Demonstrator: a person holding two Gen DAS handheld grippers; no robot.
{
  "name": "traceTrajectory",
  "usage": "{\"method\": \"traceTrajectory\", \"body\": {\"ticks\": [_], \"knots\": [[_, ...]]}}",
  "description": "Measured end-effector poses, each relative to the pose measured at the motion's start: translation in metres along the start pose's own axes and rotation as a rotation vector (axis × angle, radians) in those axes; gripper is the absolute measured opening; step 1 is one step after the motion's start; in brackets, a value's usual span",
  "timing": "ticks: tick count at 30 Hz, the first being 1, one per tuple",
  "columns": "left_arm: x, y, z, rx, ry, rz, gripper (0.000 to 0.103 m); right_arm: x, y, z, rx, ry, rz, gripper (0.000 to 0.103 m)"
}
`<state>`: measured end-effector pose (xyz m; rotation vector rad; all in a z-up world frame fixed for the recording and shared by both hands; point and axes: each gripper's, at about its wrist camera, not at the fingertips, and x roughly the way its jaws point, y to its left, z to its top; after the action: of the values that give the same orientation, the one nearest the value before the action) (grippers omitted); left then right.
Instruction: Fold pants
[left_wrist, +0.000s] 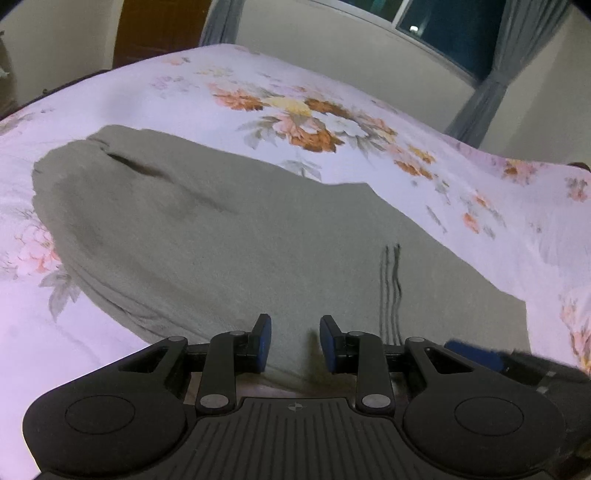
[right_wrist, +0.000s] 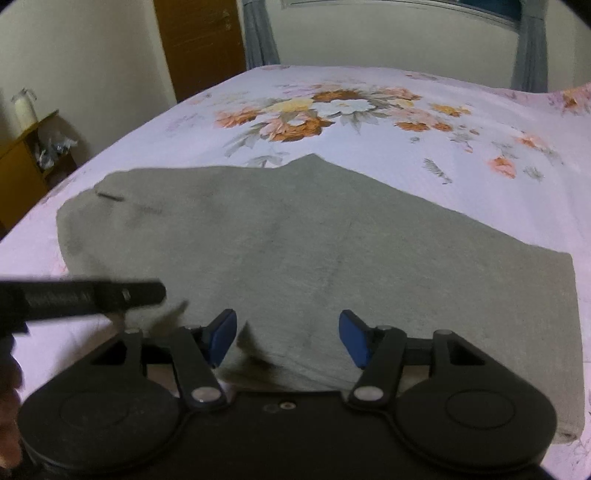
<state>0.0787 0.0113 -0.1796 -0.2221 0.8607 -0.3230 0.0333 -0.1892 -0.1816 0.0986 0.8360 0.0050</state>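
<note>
Left wrist view: pants (left_wrist: 229, 236), grey-green, lie spread across the centre of the frame on the floral bedsheet (left_wrist: 258, 85). One end is rounded at upper left, and the near edge runs under the tool at the bottom. Left gripper (left_wrist: 295, 341) sits over that near edge with its jaws narrowly apart. Cloth shows in the gap, but I cannot tell if the pads pinch it. Dark wavy stitch lines run just right of the jaws. The other tool's blue tip is at lower right.

Right wrist view: the same pants (right_wrist: 295, 251) fill the middle, with a square end at right. Right gripper (right_wrist: 288, 341) has its jaws well apart, straddling a raised ridge of fabric at the near edge; the pads are not touching it.

My read: grasp stage at the near edge, ahead of a fold. Next, the right jaws need to close on the ridge; then both tools lift together and carry the edge across.

Room: bed as work surface, wooden door (right_wrist: 199, 44) at upper left, curtains (left_wrist: 476, 99) and a dark window at upper right. Light is dim.
</note>
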Motion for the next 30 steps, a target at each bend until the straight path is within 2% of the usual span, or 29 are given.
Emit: {"method": "traceTrajectory", "body": {"ticks": [7, 10, 17, 20, 27, 29, 30], "knots": [[-0.013, 0.035, 0.009, -0.091, -0.029, -0.009, 0.030, 0.003, 0.014, 0.001, -0.001, -0.008, 0.004, 0.063], [-0.015, 0.048, 0.011, -0.104, -0.034, 0.006, 0.030, 0.011, 0.020, 0.001, -0.021, 0.014, -0.011, 0.067], [-0.022, 0.097, 0.011, -0.247, -0.046, 0.036, 0.030, 0.004, 0.019, 0.005, 0.029, -0.018, 0.017, 0.068], [-0.020, 0.117, 0.008, -0.311, -0.037, 0.044, 0.030, 0.005, 0.026, 0.008, 0.012, -0.017, 0.037, 0.067], [-0.002, 0.147, 0.005, -0.462, -0.003, -0.029, 0.030, 0.013, 0.031, 0.008, -0.001, -0.005, 0.041, 0.067], [0.007, 0.155, 0.003, -0.513, 0.008, -0.053, 0.036, 0.013, 0.030, 0.008, 0.001, -0.006, 0.041, 0.067], [0.011, 0.159, 0.002, -0.541, 0.009, -0.065, 0.049, 0.014, 0.030, 0.008, 0.003, -0.005, 0.042, 0.067]]}}
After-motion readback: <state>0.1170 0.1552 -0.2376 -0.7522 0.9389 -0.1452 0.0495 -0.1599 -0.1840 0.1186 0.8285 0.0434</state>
